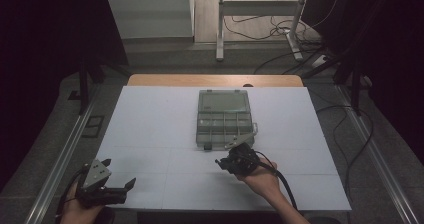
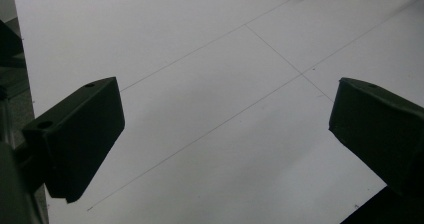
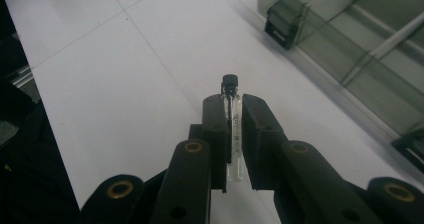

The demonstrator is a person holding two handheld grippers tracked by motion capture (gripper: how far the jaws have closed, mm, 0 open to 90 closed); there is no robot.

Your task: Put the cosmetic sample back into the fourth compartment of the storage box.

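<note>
- A small glass vial (image 3: 234, 129) with a black cap sits clamped between the right gripper (image 3: 233, 134) jaws at centre frame; too hard a squeeze might crack it, too light a one let it slide.
- The compartment box (image 1: 224, 119) lies open just above, its latch (image 3: 281, 20) a snag risk.
- The left gripper (image 1: 117, 176), lower left, is spread wide and empty over the bare white table (image 1: 150, 129).

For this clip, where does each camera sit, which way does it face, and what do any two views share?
High view: above the person's side, looking forward and down at the white table, clear compartment box, both hands and tools.
Left gripper view: rides the left tool, looking along its wide-apart jaws at bare table.
Right gripper view: rides the right tool, jaws closed on a small glass vial, box alongside.
Shared: high and right gripper views both show the box.
</note>
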